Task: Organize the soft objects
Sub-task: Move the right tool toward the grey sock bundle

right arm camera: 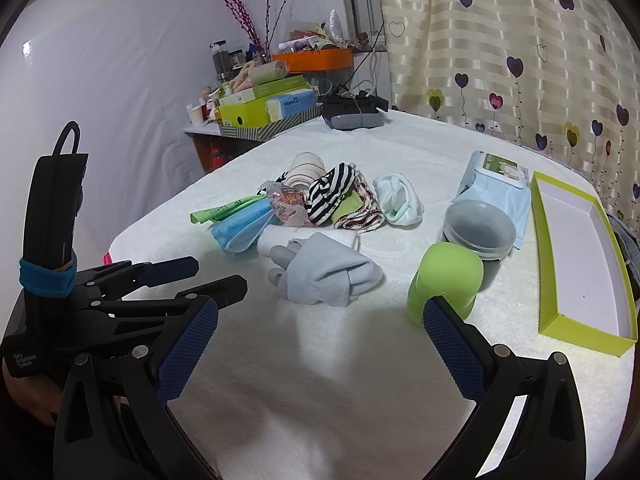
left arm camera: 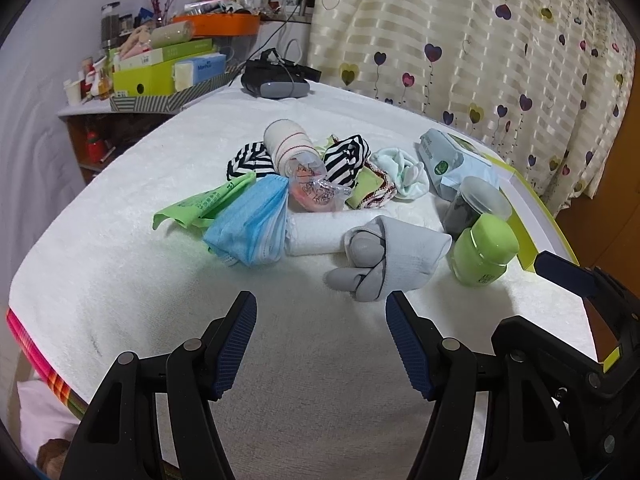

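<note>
A heap of soft items lies mid-table on a white towel [left arm camera: 120,272]: grey socks [left arm camera: 384,260] [right arm camera: 328,272], a rolled white cloth [left arm camera: 320,232], blue face masks [left arm camera: 252,224] [right arm camera: 240,224], a green bag [left arm camera: 200,204], striped socks [left arm camera: 344,160] [right arm camera: 328,192] and pale mint socks [left arm camera: 404,172] [right arm camera: 400,200]. My left gripper [left arm camera: 322,344] hovers open just short of the grey socks, holding nothing. My right gripper [right arm camera: 320,344] is open too, its right finger beside a green bottle [right arm camera: 444,280]. A lime-green box lid [right arm camera: 580,256] lies at the right.
A dark lidded jar [right arm camera: 480,236] and a wipes pack [right arm camera: 496,184] stand behind the green bottle. A black and grey device [left arm camera: 276,80] sits at the far table edge. A cluttered shelf [left arm camera: 152,68] is at the back left, a heart-print curtain [left arm camera: 500,40] behind.
</note>
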Tool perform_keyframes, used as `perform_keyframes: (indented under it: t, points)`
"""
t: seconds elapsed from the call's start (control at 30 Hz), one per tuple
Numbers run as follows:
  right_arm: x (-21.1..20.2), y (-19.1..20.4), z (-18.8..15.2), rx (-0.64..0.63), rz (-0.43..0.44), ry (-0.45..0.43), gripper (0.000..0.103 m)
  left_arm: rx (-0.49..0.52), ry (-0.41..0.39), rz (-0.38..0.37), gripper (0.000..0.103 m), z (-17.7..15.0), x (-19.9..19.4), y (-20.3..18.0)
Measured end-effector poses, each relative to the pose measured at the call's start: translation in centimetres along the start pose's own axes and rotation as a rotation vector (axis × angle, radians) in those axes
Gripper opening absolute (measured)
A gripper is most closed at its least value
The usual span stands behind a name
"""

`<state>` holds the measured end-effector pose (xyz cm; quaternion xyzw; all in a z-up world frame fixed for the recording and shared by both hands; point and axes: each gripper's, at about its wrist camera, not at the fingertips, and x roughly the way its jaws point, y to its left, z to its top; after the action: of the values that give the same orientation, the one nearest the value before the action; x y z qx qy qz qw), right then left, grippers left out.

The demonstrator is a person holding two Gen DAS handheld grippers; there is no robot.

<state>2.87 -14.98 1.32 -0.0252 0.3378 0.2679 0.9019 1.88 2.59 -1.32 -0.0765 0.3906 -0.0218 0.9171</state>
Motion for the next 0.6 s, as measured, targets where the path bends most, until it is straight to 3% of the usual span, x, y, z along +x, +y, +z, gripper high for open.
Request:
perform_keyframes:
  t: [0.6]
  points:
    - [0.77, 0.21, 0.26, 0.01, 0.009, 0.025, 0.103, -0.024, 0.009, -0.027, 0.067, 0.17, 0.39, 0.87]
